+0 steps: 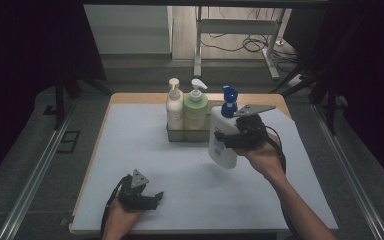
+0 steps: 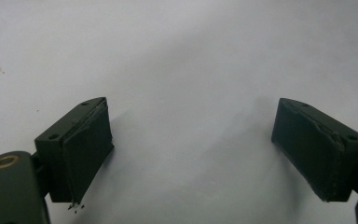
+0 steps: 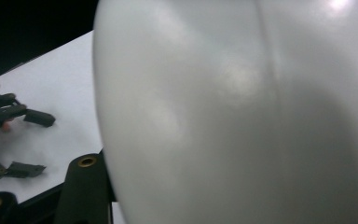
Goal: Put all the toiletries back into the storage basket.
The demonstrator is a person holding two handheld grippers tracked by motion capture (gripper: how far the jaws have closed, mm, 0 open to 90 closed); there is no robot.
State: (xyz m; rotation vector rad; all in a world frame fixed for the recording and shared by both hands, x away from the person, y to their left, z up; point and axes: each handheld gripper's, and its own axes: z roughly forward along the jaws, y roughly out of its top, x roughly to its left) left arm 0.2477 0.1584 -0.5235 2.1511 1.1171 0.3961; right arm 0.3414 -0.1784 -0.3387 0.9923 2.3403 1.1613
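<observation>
A white pump bottle with a blue pump head hangs tilted above the table's middle right, and my right gripper is shut on its body from the right. In the right gripper view the bottle's white wall looms close, beside one black finger at the lower left. My left gripper rests low near the front left edge, held by a hand. Its jaws stand open over bare white table with nothing between them.
A small clear tray at the table's back middle holds a cream pump bottle and a green pump bottle. The white mat covers the table. Dark floor and metal rails flank it.
</observation>
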